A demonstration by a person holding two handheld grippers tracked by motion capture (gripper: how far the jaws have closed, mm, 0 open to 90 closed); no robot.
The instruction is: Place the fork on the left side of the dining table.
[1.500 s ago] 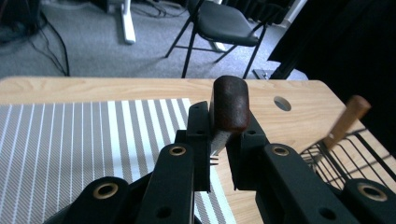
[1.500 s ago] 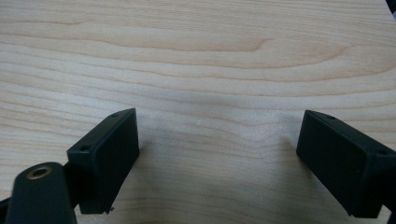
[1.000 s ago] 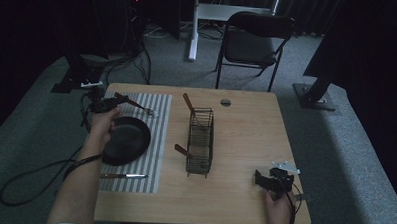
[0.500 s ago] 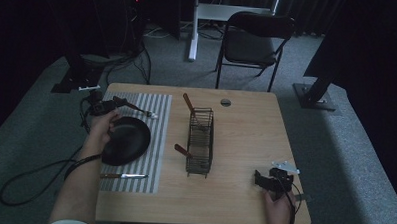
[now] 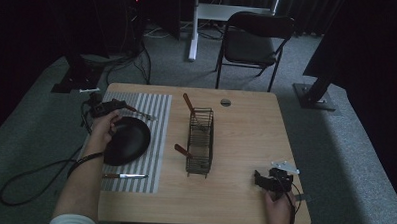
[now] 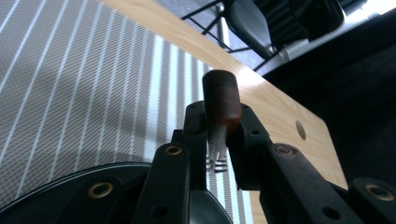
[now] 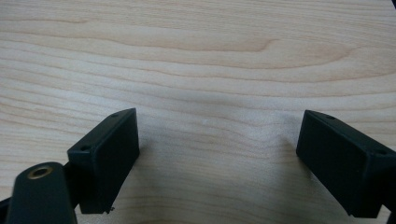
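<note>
**Fork clamped in left gripper above the mat's far edge**

Left gripper (image 6: 217, 140) closed on a fork (image 6: 221, 105), jaws pinching the metal neck just below the dark wooden handle; tines pointing down toward the striped mat (image 5: 156, 115). Held over the mat's far left corner, just beyond the black pan (image 5: 127, 139). Right gripper (image 7: 217, 158) spread wide, holding nothing, resting low over bare wood near the table's (image 5: 243, 193) front right corner.

Wire basket (image 5: 200, 140) mid-table with two wooden-handled utensils in it; knife (image 5: 125, 176) on the mat's near edge.

Fork judged light and rigid; smooth steel neck likely slippery, prone to pivoting under a narrow pinch. Wooden handle probably the surer hold: thicker, less slick. Not fragile.
</note>
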